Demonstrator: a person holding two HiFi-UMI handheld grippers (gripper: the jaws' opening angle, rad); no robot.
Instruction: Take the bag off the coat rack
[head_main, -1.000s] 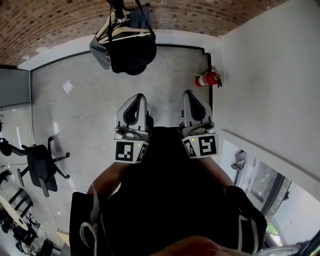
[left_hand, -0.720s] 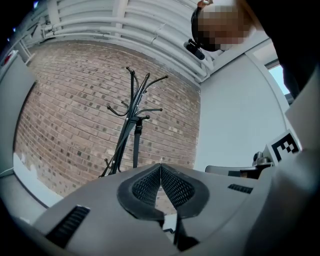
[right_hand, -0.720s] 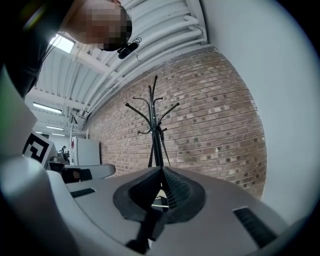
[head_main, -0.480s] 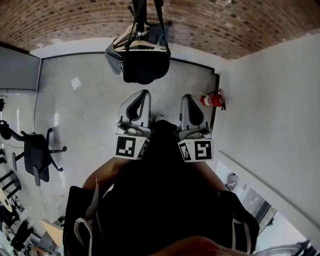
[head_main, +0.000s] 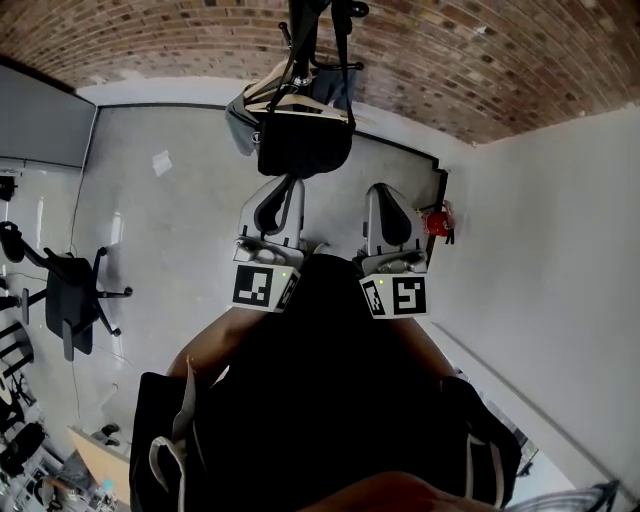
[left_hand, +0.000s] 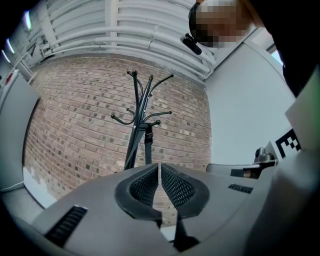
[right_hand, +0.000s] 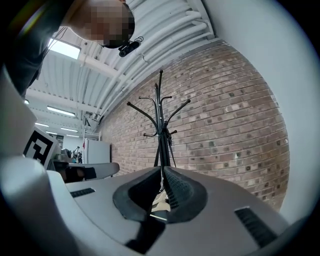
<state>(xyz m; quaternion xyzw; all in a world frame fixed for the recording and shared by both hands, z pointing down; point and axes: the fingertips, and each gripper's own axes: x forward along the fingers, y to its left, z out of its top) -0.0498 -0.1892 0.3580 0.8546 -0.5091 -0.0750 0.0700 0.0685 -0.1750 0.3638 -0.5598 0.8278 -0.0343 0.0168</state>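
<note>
Bag (head_main: 303, 145) hangs on the rack (left_hand: 142, 115), straight ahead of the left gripper (head_main: 284, 188) and a little beyond its tips; nothing touches it yet. Its strap (left_hand: 148, 145) runs up to a hook well above the fingertips.

The main risk I see is in the lift. The strap looks looped over a hook, so a pull straight back toward the person, rather than up and off, could drag the thin rack over. A wooden hanger (head_main: 272, 92) with a grey garment (head_main: 238, 108) sits right against the bag on the side away from the right gripper (head_main: 386, 190), and a careless grab could catch either one or knock it down. Both pairs of fingers (left_hand: 145, 185) are also pressed together with nothing between them, so they must open before they reach the strap; arriving closed would only shove the bag and set it swinging.

Both arms are held out low in front of the body, side by side and near each other. The grippers point forward at the rack and tilt upward, toward the upper hooks and the ceiling. The right one aims just past the bag's edge.
</note>
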